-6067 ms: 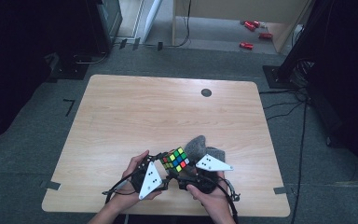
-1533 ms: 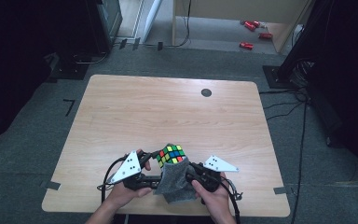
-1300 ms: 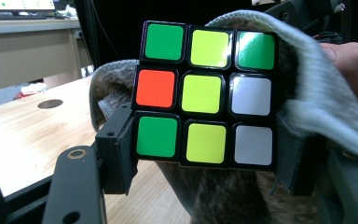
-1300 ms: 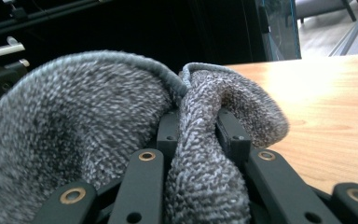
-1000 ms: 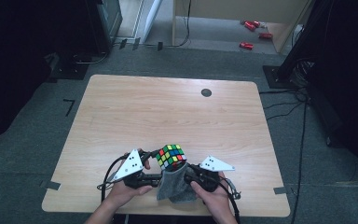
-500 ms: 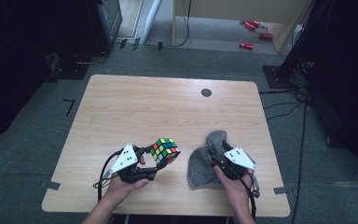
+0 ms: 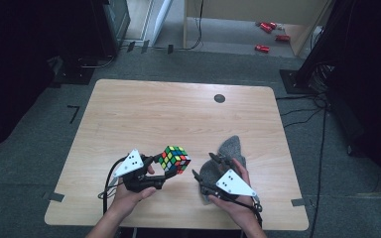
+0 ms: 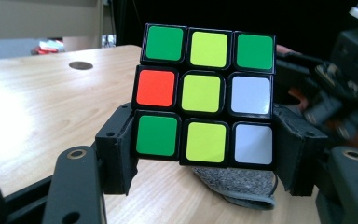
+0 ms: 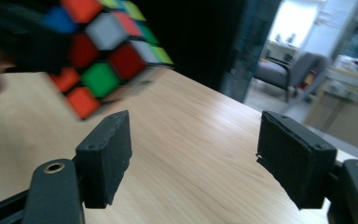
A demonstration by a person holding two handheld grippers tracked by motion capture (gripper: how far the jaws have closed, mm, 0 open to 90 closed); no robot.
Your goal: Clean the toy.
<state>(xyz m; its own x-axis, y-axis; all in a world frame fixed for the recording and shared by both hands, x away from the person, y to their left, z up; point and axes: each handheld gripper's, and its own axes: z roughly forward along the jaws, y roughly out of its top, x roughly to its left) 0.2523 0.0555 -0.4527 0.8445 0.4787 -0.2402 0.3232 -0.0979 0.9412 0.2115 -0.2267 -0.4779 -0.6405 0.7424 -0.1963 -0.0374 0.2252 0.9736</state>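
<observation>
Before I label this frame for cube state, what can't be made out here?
- Puzzle cube: its far faces are hidden behind it in the left gripper view, and its stickers are smeared by blur in the right gripper view.
- Grey cloth: partly covered by the right hand-held gripper in the high view.
- Red items on the floor: too small to identify.

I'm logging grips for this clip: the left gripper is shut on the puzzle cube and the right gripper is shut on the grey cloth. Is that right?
Not quite. The left gripper is shut on the puzzle cube, but the right gripper is open: the right gripper view shows nothing between its jaws, which have just been opening. The grey cloth lies on the table.
</observation>
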